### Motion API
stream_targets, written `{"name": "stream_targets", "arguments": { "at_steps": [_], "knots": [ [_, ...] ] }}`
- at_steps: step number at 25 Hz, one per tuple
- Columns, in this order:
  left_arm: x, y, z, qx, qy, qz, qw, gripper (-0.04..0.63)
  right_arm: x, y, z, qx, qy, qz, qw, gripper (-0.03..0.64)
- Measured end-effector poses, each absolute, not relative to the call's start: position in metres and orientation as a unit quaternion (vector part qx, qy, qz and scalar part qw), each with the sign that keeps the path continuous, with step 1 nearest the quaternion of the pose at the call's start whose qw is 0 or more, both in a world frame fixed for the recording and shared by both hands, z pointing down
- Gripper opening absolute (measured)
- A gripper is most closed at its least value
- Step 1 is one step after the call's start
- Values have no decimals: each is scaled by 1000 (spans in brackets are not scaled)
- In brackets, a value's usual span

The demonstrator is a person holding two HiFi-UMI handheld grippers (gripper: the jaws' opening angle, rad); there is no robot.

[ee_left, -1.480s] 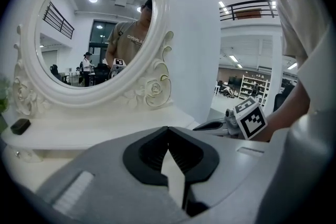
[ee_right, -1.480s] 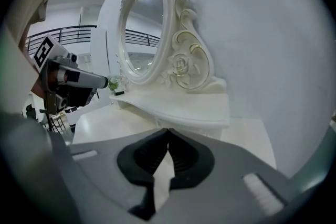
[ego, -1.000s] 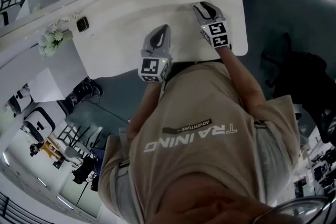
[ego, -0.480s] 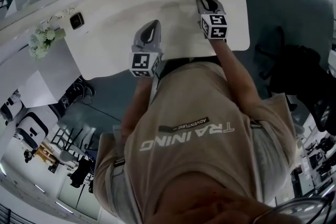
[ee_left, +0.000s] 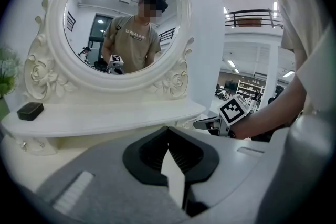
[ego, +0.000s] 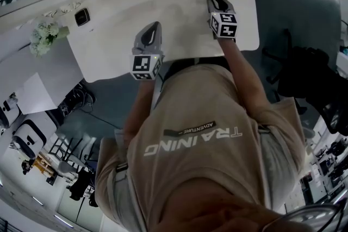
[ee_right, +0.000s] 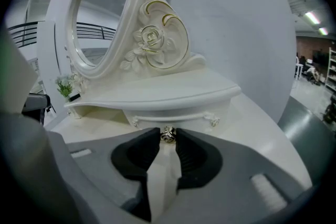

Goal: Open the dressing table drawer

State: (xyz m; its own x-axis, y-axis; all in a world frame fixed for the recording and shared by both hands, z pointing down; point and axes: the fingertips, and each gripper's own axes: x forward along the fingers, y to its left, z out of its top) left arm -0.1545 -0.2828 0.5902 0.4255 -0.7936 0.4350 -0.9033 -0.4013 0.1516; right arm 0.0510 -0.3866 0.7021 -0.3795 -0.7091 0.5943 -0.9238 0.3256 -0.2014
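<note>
The right gripper (ee_right: 168,139) is pinching the small metal knob (ee_right: 168,134) of the drawer (ee_right: 176,114). Its jaws are pressing on the knob from either side with only their tips, probably because that knob is the one thing on the smooth white front that offers a hold. The gripper is lining up straight with the drawer front, which looks meant to let a pull run along the drawer's own travel instead of twisting it. The drawer is sitting just beneath the curved shelf (ee_right: 157,93) below the mirror (ee_right: 100,13), and it looks shut or very nearly so, so the opening is judged to be only starting. The left gripper (ee_left: 169,131) is holding nothing, with its jaws pressed together. It is hovering over the top of the dressing table (ego: 185,2) and pointing towards the mirror. In the head view it is hanging nearer the front edge and apart from the right gripper, seemingly parked there so that it is not blocking the drawer's path.
</note>
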Motion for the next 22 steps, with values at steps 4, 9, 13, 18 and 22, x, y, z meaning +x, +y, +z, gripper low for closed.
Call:
{"name": "stream_targets", "arguments": {
  "at_steps": [4, 9, 13, 18, 22],
  "knots": [
    [-153, -275, 592, 825, -513, 141, 190, 6, 50, -375, 702, 518, -787, 264, 206, 103],
    [-153, -265, 588, 825, -516, 130, 191, 6, 49, -364, 701, 514, -789, 265, 208, 103],
    [-156, -257, 589, 821, -521, 121, 199, 6, 51, -358, 701, 510, -791, 267, 207, 103],
    [-155, -247, 587, 821, -522, 118, 199, 6, 51, -344, 704, 505, -791, 271, 214, 103],
    [-151, -241, 586, 821, -522, 118, 197, 6, 52, -335, 704, 503, -791, 274, 215, 103]
  ]
}}
